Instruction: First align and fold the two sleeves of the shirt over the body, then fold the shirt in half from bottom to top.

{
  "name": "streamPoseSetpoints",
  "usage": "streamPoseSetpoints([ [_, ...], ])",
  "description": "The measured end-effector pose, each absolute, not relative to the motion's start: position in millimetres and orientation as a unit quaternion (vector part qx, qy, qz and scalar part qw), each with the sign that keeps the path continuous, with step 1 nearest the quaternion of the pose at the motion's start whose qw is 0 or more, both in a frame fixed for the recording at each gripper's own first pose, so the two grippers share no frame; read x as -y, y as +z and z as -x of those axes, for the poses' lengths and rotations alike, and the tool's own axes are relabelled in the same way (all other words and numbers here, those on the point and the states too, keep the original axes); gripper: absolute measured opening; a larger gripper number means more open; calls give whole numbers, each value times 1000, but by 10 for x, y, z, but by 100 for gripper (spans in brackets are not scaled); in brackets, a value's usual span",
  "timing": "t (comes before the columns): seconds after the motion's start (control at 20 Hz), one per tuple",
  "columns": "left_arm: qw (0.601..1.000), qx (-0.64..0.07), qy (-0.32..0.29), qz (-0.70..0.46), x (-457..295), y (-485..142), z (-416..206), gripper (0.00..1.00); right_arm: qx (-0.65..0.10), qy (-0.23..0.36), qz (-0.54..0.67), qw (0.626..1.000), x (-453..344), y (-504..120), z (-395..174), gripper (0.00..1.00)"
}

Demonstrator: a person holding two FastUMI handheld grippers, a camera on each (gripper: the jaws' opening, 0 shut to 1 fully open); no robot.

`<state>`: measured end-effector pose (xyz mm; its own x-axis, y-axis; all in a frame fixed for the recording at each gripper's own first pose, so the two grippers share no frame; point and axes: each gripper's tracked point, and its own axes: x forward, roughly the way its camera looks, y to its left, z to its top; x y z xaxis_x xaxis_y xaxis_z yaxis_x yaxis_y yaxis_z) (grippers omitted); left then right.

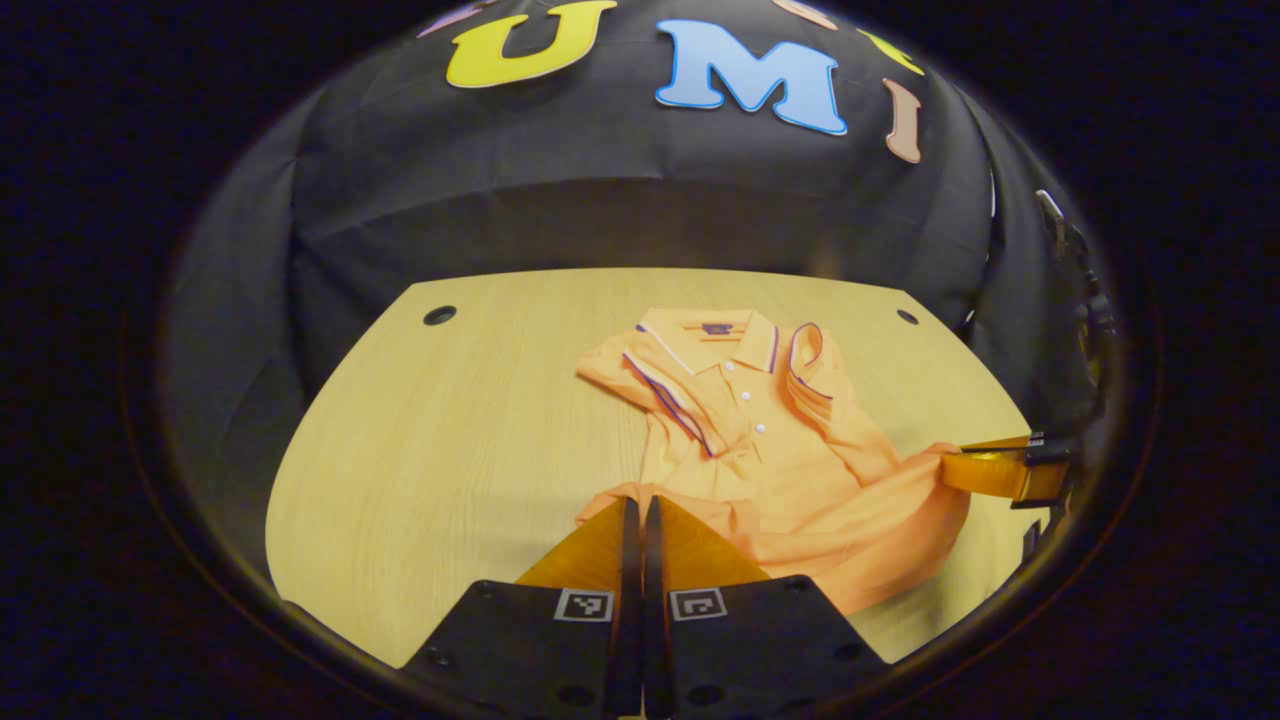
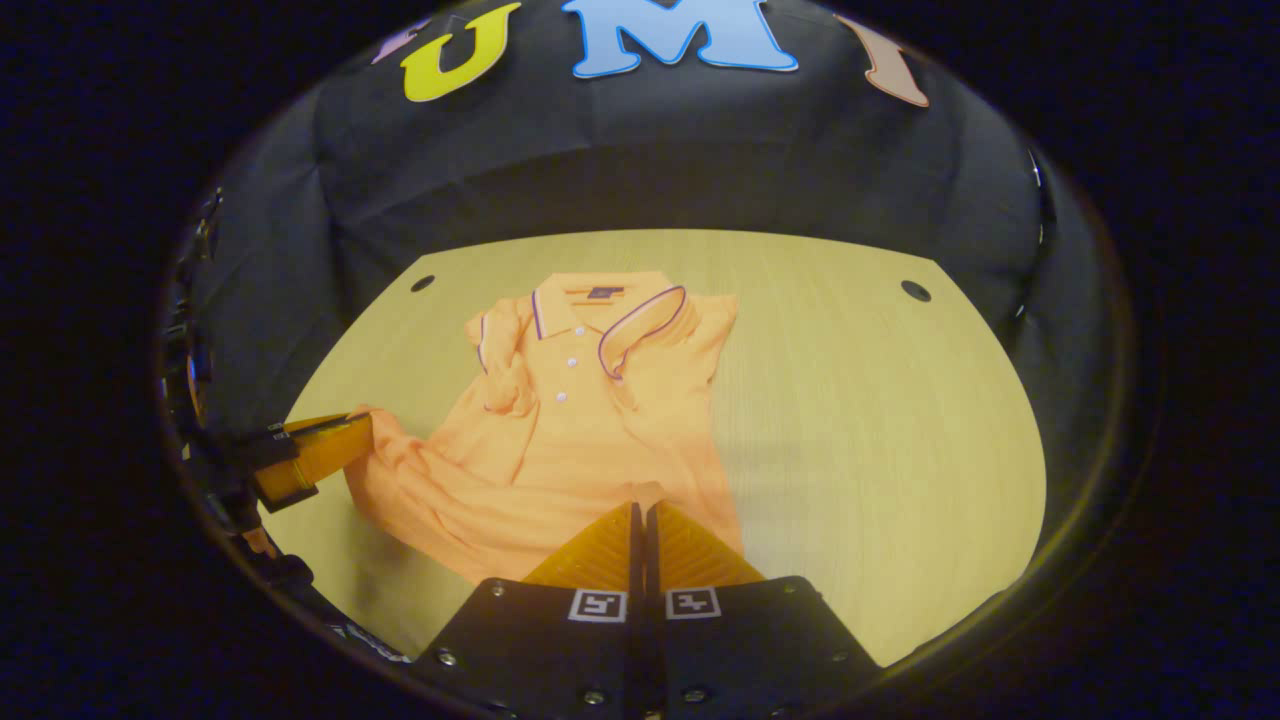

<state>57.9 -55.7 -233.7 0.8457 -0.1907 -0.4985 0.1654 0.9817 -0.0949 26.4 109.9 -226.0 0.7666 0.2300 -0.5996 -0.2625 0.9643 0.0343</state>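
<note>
The left gripper (image 1: 640,505) points forward and slightly down, its two fingers (image 1: 600,550) drawn together with just a thin slit between them at the tips, where they pinch the shirt's (image 1: 790,450) hem. The right gripper (image 2: 640,510) sits in the same pose, fingers (image 2: 690,550) closed together on the hem's other corner. From each camera the other gripper shows off to the side, low and level; it seems closed on the cloth too, though the edge of the lens blurs it. The two grippers stand well apart.
</note>
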Motion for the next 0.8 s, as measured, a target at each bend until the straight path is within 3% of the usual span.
streamPoseSetpoints([
  [0.8,970,-226,-81,26,680,-2098,-2508,6,-251,114,-17,961,-1139,-1651,-2212,0],
])
